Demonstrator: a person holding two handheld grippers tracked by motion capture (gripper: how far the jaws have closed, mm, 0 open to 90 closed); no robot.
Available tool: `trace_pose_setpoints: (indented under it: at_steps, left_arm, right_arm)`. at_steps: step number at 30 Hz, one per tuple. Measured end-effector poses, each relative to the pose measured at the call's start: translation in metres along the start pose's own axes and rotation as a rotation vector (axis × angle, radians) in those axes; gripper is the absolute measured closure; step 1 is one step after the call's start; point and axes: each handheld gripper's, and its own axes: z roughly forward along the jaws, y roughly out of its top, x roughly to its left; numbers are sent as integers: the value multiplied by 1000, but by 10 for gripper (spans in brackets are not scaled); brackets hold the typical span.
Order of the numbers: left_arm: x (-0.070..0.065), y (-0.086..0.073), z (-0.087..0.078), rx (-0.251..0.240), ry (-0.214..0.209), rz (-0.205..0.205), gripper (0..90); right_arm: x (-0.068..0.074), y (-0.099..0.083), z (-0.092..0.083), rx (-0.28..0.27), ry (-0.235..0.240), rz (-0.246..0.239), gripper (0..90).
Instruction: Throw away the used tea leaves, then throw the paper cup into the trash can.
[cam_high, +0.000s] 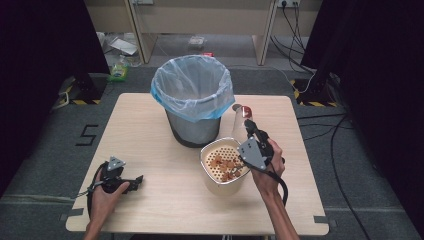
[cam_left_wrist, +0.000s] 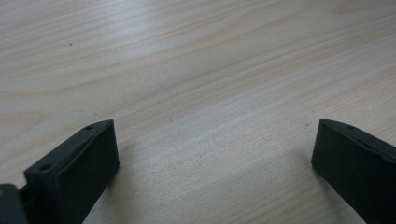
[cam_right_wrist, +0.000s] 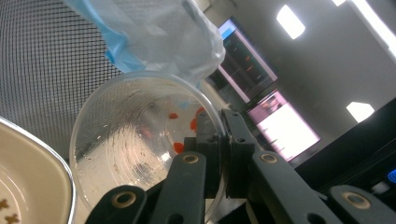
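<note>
My right gripper (cam_high: 248, 128) is shut on the rim of a clear plastic cup (cam_high: 239, 116), which is tipped on its side just past a cream strainer bowl (cam_high: 223, 162) holding brown crumbs. In the right gripper view the jaws (cam_right_wrist: 223, 135) pinch the cup's wall (cam_right_wrist: 135, 149). Its mouth faces the camera, and red print shows through the plastic. My left gripper (cam_high: 136, 181) rests low at the table's front left, held by a hand. In its own view the left gripper (cam_left_wrist: 215, 140) is open over bare wood (cam_left_wrist: 187, 70).
A grey mesh bin (cam_high: 194, 125) lined with a pale blue bag (cam_high: 192, 85) stands at the table's back middle, close behind the cup. The mesh (cam_right_wrist: 42, 70) and bag (cam_right_wrist: 149, 32) rise beside the cup, with the bowl's rim (cam_right_wrist: 63, 175) below.
</note>
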Motion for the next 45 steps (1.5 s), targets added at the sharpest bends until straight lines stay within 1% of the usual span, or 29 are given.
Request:
trace_pose_setpoints:
  at_steps: [3, 4, 5, 6, 7, 8, 9, 13, 16, 20, 24, 25, 29, 34, 36, 38, 42, 43, 44, 45]
  left_arm:
    - [0, 0, 0, 0, 0, 0, 0]
    - [0, 0, 0, 0, 0, -1, 0]
    - [0, 0, 0, 0, 0, 0, 0]
    - [0, 0, 0, 0, 0, 0, 0]
    - [0, 0, 0, 0, 0, -1, 0]
    - [0, 0, 0, 1, -1, -1, 0]
    - [0, 0, 0, 1, -1, 0, 0]
    - [0, 0, 0, 1, -1, 0, 0]
    - [0, 0, 0, 1, -1, 0, 0]
    - [0, 0, 0, 1, -1, 0, 0]
    - [0, 0, 0, 1, -1, 0, 0]
    - [0, 0, 0, 1, -1, 0, 0]
    - [0, 0, 0, 1, -1, 0, 0]
    - [0, 0, 0, 1, -1, 0, 0]
    - [0, 0, 0, 1, -1, 0, 0]
    - [0, 0, 0, 0, -1, -1, 0]
    - [0, 0, 0, 0, -1, -1, 0]
    - [0, 0, 0, 0, 0, -1, 0]
    - [0, 0, 0, -1, 1, 0, 0]
    - [0, 0, 0, -1, 1, 0, 0]
  right_arm:
    - [-10, -5, 7, 32, 42, 99, 871]
    - [-16, -9, 12, 52, 65, 162, 871]
    - [-16, -9, 12, 52, 65, 162, 871]
    - [-18, -10, 14, 59, 72, 192, 871]
    - [-21, -12, 16, 69, 76, 207, 871]
    - [-28, -15, 19, 81, 88, 247, 871]
    - [-28, -15, 19, 81, 88, 247, 871]
    - [-40, -22, 28, 122, 137, 334, 870]
    - [-50, -24, 35, 152, 163, 381, 871]
    - [-62, -26, 43, 173, 188, 444, 870]
    - [-73, -26, 49, 194, 198, 468, 870]
    - [-75, -25, 50, 195, 199, 478, 871]
    - [-87, -21, 54, 193, 193, 490, 871]
    - [-98, -10, 59, 188, 190, 482, 871]
    - [-103, -6, 62, 185, 191, 487, 870]
    - [-107, -1, 65, 190, 184, 479, 870]
    - [-118, 9, 71, 178, 177, 485, 871]
    - [-124, 16, 73, 175, 174, 473, 870]
    - [-124, 16, 73, 175, 174, 473, 870]
    - [-127, 20, 74, 173, 171, 469, 870]
